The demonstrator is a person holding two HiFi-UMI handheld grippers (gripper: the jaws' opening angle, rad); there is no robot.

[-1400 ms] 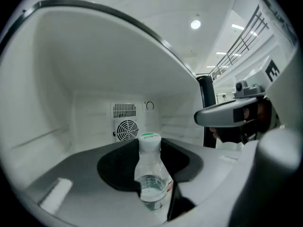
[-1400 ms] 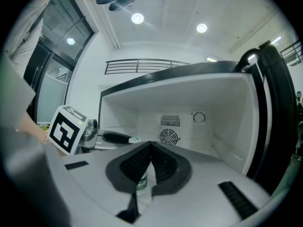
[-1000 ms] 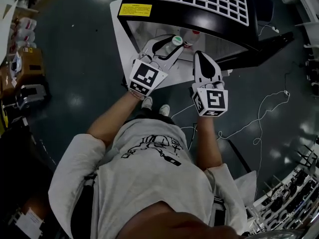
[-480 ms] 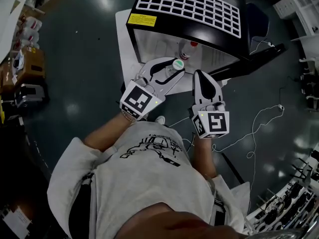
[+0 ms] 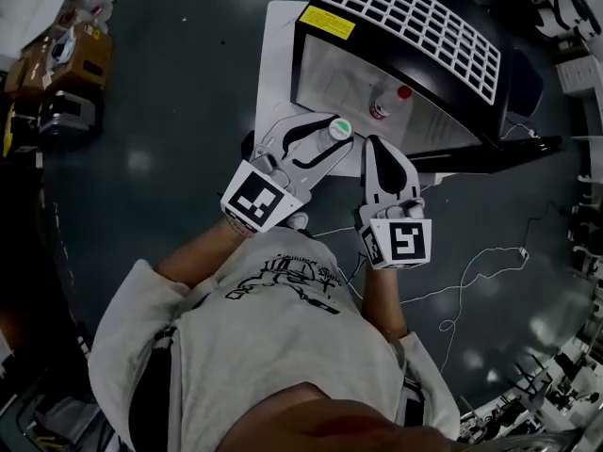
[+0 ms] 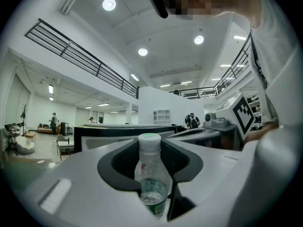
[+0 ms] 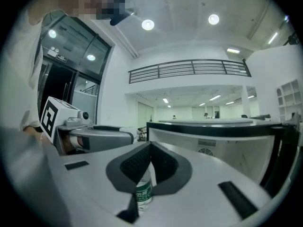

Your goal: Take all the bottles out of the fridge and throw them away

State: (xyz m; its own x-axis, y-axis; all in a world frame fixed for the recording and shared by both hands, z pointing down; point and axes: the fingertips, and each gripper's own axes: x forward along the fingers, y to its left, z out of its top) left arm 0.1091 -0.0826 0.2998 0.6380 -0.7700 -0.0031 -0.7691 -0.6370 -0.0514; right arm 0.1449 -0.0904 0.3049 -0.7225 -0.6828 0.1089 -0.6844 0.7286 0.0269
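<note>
Left gripper (image 5: 330, 136): clamped on a clear bottle (image 5: 338, 127) with a pale green-printed cap and green label, held upright just outside the open front of the fridge (image 5: 407, 28). Right gripper (image 5: 377, 149): jaws pressed together, nothing between them, just beside the left gripper. Second bottle (image 5: 402, 94), red cap: standing inside the fridge. A green-labelled bottle shows beyond the right gripper's closed tips in its own view; which bottle this is cannot be told. White mat (image 5: 278, 50): under the fridge, on the dark floor (image 5: 179, 111).
</note>
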